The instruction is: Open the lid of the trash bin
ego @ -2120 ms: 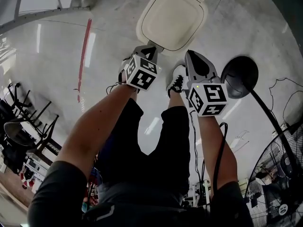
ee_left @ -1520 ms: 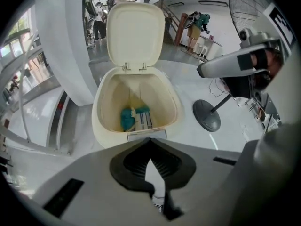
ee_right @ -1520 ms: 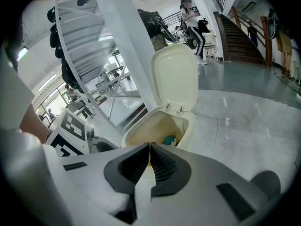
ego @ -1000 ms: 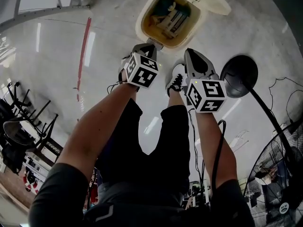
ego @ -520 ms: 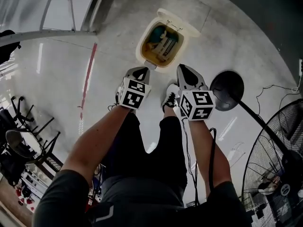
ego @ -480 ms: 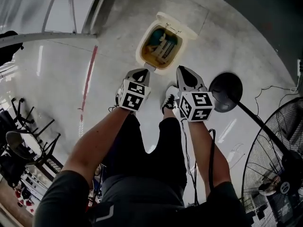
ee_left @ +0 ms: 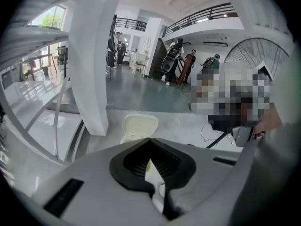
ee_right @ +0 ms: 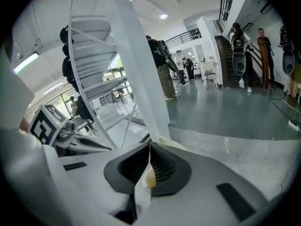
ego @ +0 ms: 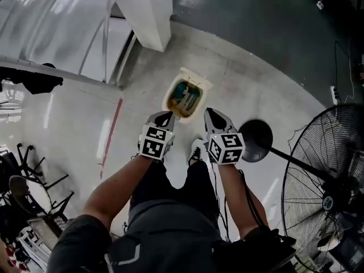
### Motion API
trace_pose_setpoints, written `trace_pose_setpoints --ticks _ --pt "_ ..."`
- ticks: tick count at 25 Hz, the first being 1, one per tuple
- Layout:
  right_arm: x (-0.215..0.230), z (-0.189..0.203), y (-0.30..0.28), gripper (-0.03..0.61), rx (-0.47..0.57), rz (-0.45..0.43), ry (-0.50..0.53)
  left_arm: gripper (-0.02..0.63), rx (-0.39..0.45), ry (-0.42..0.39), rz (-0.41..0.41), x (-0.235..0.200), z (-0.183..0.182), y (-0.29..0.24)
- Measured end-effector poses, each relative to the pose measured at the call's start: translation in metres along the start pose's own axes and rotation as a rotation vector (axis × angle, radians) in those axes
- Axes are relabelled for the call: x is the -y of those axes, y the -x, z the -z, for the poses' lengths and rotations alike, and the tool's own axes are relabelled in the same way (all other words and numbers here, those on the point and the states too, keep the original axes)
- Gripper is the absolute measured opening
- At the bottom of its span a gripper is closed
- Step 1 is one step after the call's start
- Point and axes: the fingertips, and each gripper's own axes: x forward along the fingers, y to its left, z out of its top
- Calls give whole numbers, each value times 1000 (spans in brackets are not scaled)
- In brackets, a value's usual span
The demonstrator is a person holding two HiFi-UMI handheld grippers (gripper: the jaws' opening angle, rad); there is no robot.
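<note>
The cream trash bin [ego: 183, 97] stands on the concrete floor with its lid [ego: 195, 77] tipped back and rubbish showing inside. In the left gripper view the raised lid [ee_left: 140, 126] stands upright just beyond the jaws. My left gripper [ego: 163, 117] hovers at the bin's near left edge, jaws shut and holding nothing. My right gripper [ego: 211, 115] hangs beside the bin's near right, also shut and empty. Their tips meet in both gripper views, left gripper [ee_left: 150, 140] and right gripper [ee_right: 150, 145]. A white shoe [ego: 197, 150] is on the floor between my arms.
A standing fan [ego: 325, 186] with a round black base [ego: 256, 140] is at the right. A white pillar [ego: 149, 10] and a metal stair frame [ego: 85, 38] rise beyond the bin. A red floor line [ego: 110, 138] runs at the left. People stand far off in the hall.
The bin's lid went from closed to tipped open. The head view has since pulled up and back, so the bin looks smaller and farther. Both grippers stay side by side, shut.
</note>
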Motion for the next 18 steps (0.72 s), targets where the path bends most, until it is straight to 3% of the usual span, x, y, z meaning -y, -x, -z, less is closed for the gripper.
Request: trace_pose_setpoints --ticks 10,18 --pt "-60 -97 77 31 101 -70 86 9 142 -90 118 52 -85 117" --pt "-84 -173 138 31 246 -75 143 9 334 -99 168 75 -160 206"
